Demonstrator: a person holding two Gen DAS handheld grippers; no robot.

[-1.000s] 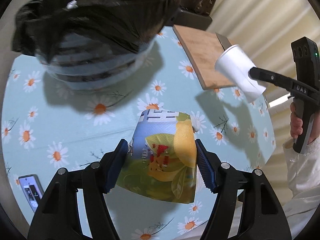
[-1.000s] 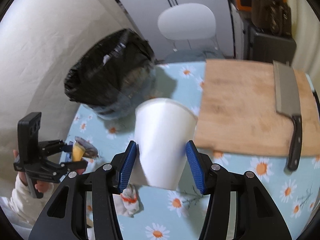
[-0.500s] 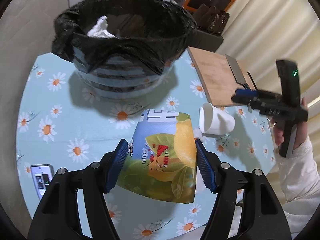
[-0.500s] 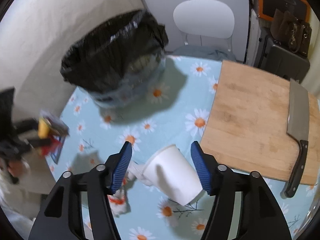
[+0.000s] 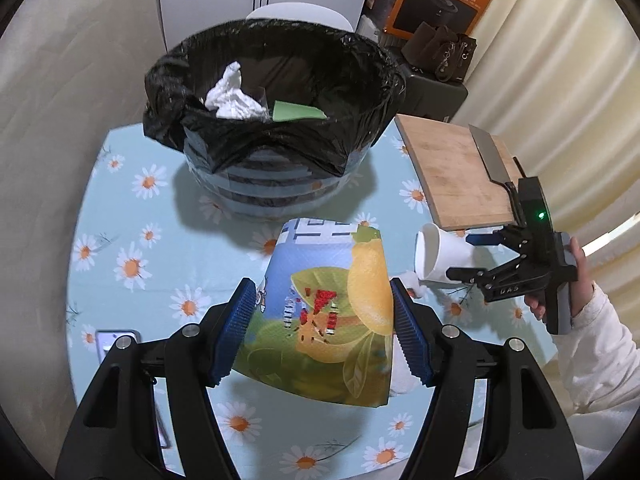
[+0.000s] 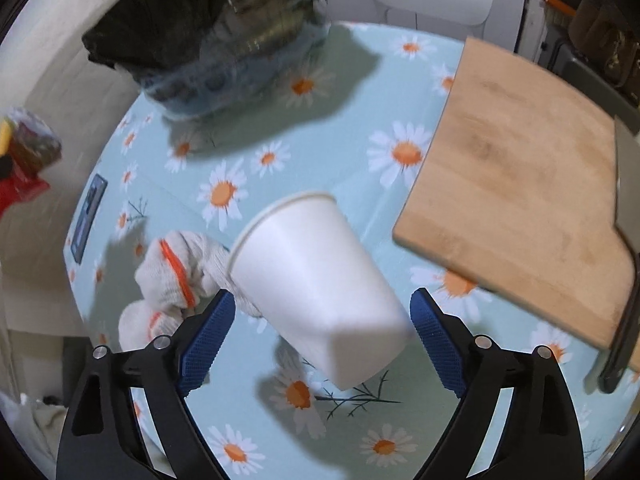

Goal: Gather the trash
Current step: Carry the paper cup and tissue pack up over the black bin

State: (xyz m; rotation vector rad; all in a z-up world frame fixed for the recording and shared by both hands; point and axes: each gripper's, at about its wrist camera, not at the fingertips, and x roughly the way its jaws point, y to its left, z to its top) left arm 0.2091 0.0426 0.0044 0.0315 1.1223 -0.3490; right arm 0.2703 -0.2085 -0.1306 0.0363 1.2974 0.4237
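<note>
Gripping a printed packet between its blue pads, my left claw holds it above the daisy-patterned worktop, in front of the bin. That bin, lined with a black bag, stands at the far side of the worktop and already has a crumpled white tissue and a green scrap inside. My right claw is spread wide around a white paper cup that lies on its side between the pads, mouth turned away from me and to the left; neither pad presses on it, and from the left wrist view the cup sits between the claw's fingers close by the corner of the cutting board. Just left of the cup lie knitted gloves with orange trim, touching its rim. A cleaver rests on the board's far edge. A phone lies on the worktop near my left claw.
</note>
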